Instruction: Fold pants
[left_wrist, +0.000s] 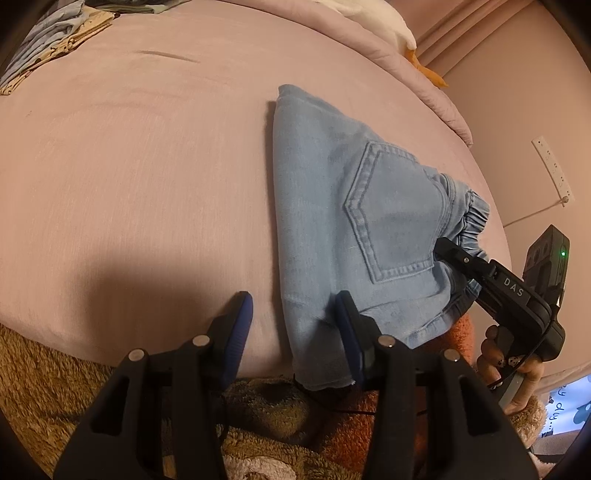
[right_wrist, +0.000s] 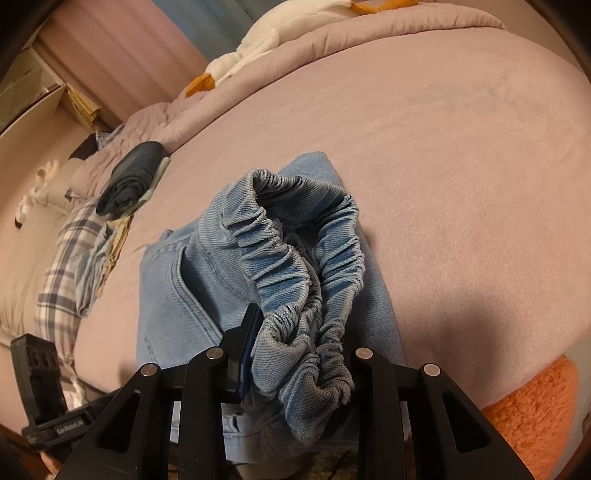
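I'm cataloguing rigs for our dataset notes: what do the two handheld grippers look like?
Both are matte black plastic with silver pivot pins. The left gripper has ribbed blue pads. The right gripper carries white "DAS" lettering, a small box with a green light and a thin black cable; the hand gripping it has patterned nails.

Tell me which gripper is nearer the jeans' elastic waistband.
Right. The right gripper is clamped on the elastic waistband; the left gripper stands open at the jeans' opposite, near edge.

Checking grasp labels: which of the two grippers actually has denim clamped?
The right gripper, shut on the light blue jeans' elastic waistband. The left gripper is open, clamping nothing.
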